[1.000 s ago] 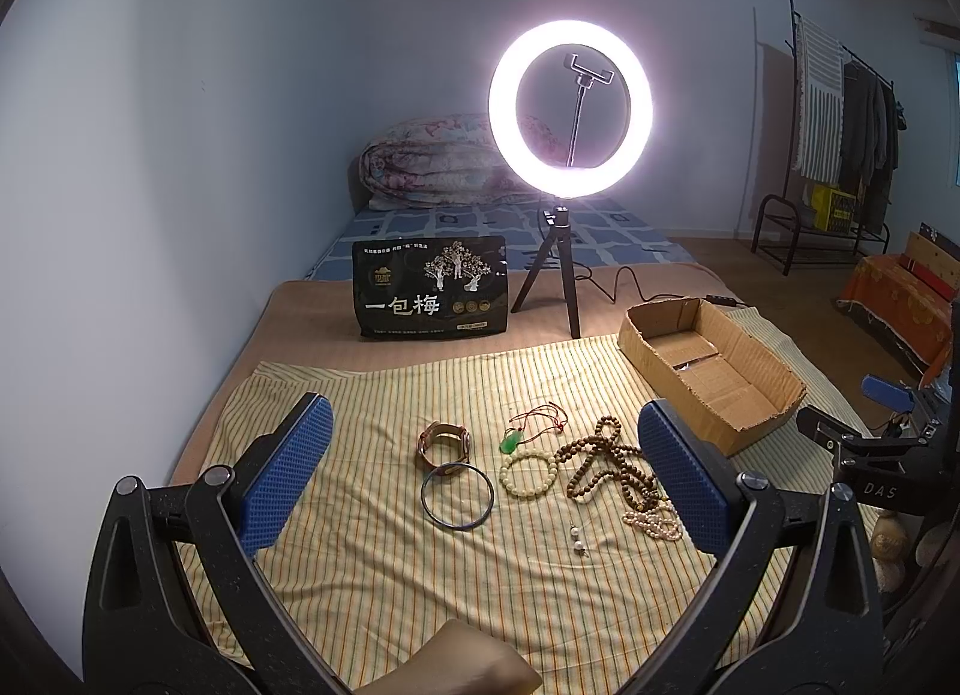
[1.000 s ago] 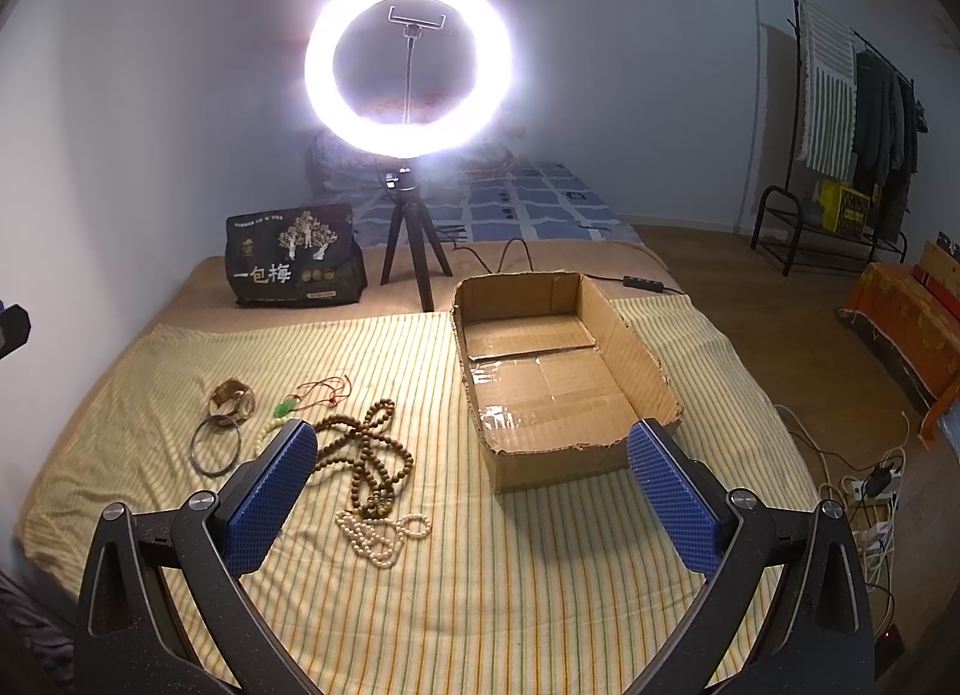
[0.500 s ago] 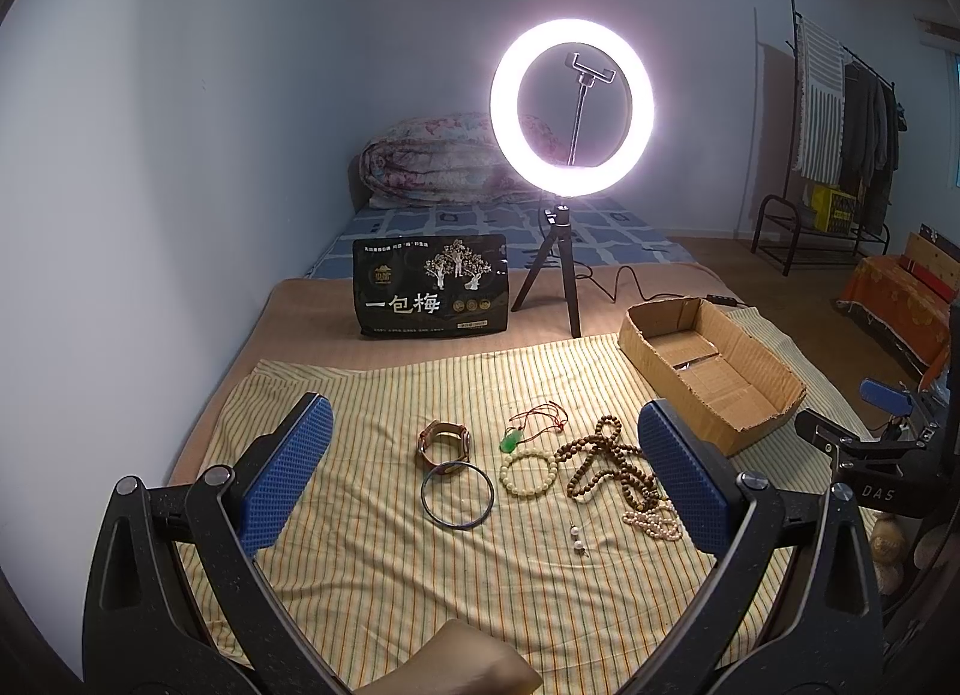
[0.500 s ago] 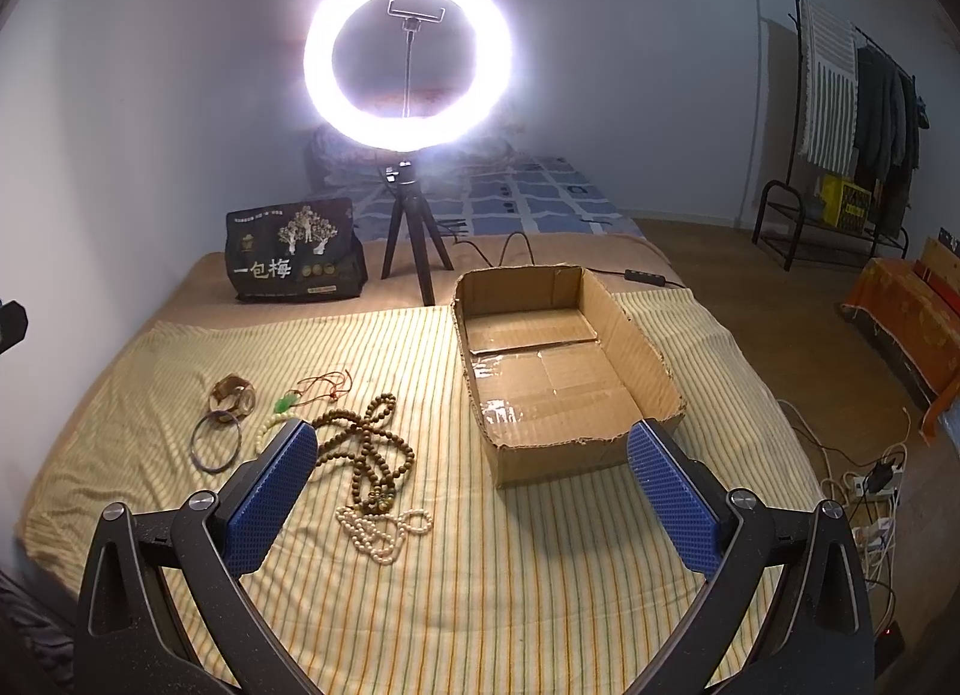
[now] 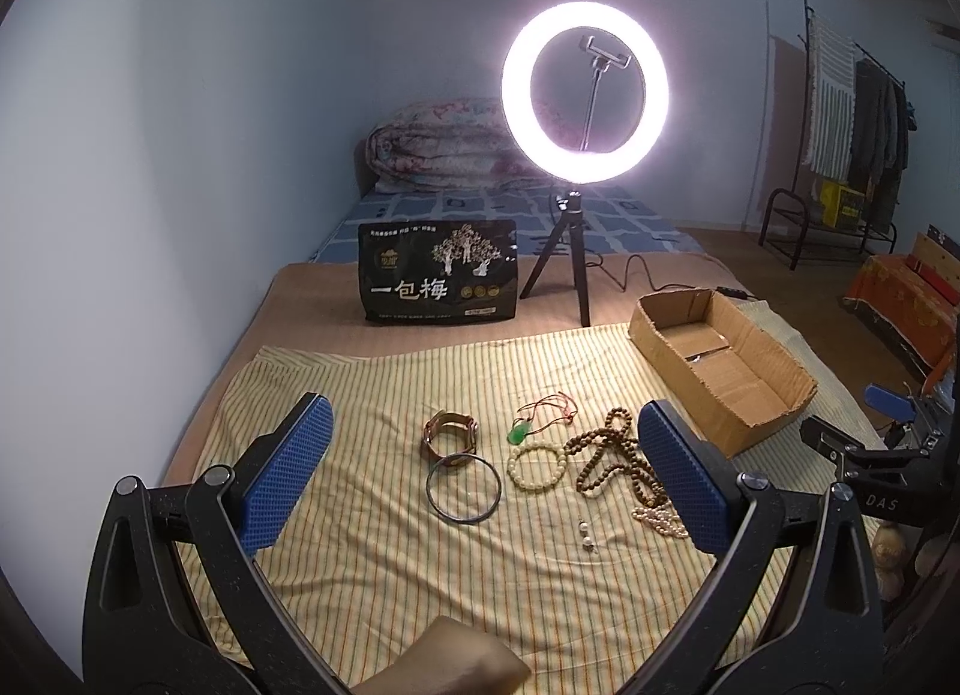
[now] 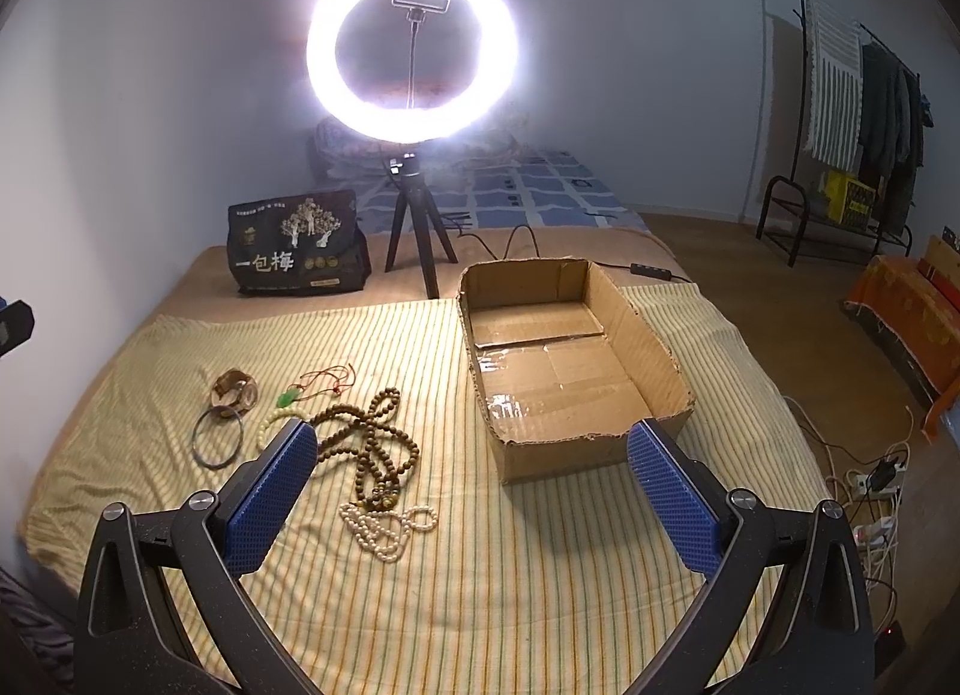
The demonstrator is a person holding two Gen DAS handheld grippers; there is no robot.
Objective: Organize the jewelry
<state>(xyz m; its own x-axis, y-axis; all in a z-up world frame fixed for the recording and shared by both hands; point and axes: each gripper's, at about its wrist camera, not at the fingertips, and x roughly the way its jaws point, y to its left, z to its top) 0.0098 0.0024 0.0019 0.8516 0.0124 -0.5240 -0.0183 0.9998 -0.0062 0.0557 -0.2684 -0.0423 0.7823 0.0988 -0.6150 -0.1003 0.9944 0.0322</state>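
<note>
Jewelry lies on a yellow striped cloth [image 5: 372, 569]: a brown watch [image 5: 451, 432], a dark bangle [image 5: 463, 488], a green pendant on red cord [image 5: 521, 431], a cream bead bracelet [image 5: 537, 460], a long brown bead necklace [image 5: 606, 455], a pearl strand [image 5: 657, 518] and two small earrings [image 5: 585, 534]. An open cardboard box [image 6: 564, 371] stands to their right, empty. My left gripper [image 5: 480, 467] is open above the jewelry. My right gripper [image 6: 474, 479] is open, between the brown beads [image 6: 375, 449] and the box.
A lit ring light on a tripod [image 5: 585, 89] and a black printed bag [image 5: 441, 280] stand behind the cloth. A clothes rack [image 6: 852, 113] stands far right. Cables and a power strip [image 6: 870, 491] lie on the floor.
The right gripper view has crept slightly forward and down toward the cloth. The left gripper and the jewelry have not moved.
</note>
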